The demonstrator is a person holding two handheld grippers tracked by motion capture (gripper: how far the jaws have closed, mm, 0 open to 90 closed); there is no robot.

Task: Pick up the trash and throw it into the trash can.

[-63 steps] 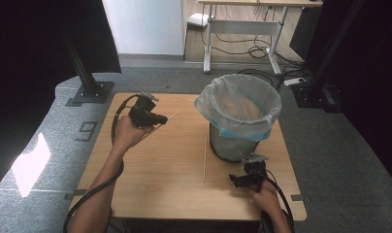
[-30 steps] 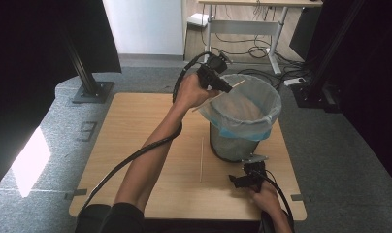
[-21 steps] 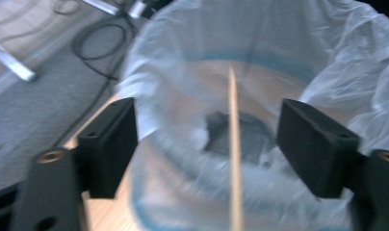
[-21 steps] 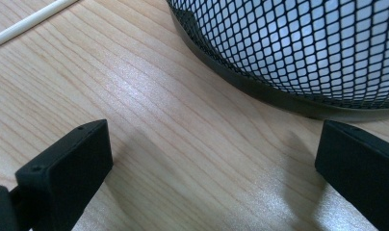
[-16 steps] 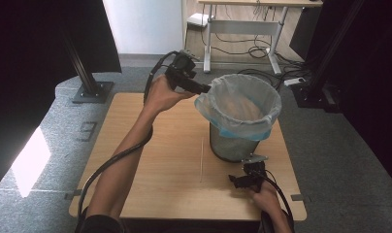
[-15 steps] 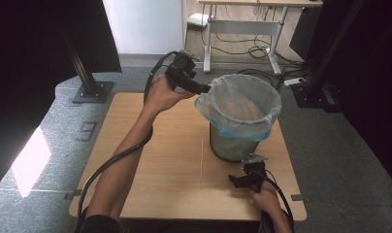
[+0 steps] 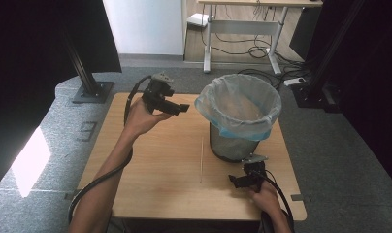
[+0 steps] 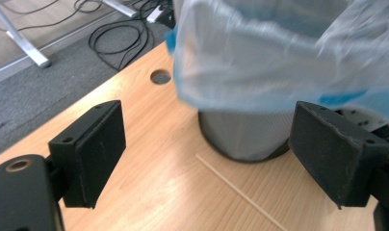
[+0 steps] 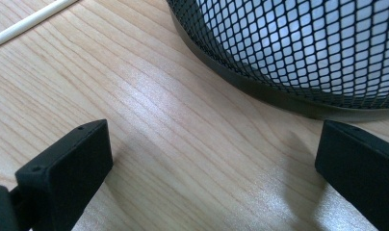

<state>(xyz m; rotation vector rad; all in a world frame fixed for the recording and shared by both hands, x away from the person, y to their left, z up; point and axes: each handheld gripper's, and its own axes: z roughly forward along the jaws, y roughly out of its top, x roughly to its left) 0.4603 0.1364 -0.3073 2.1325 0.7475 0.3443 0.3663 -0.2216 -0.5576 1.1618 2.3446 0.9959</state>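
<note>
A black mesh bin [image 7: 231, 145] lined with a clear, blue-edged bag [image 7: 238, 104] stands on the right half of the wooden table [image 7: 150, 170]. A thin wooden stick [image 7: 202, 158] lies flat just left of the bin. My left gripper [image 7: 181, 108] hovers in the air left of the bin's rim; in the left gripper view it [image 8: 207, 154] is open and empty, facing the bag [image 8: 279, 53] and the stick [image 8: 240, 192]. My right gripper [image 7: 236, 180] rests low by the bin's front. It [image 9: 212, 168] is open, with bare wood between its jaws and the mesh wall [image 9: 303, 43] just ahead.
A round cable hole [image 8: 160, 77] is cut in the table beyond the bin. Grey carpet surrounds the table, with black stand bases [image 7: 89, 90] at the back left and right. A white desk with loose cables [image 7: 242, 46] stands farther back.
My left gripper reached over the bin's rim a second ago, then drew back left and toward me; it is now empty. The right gripper has stayed put.
</note>
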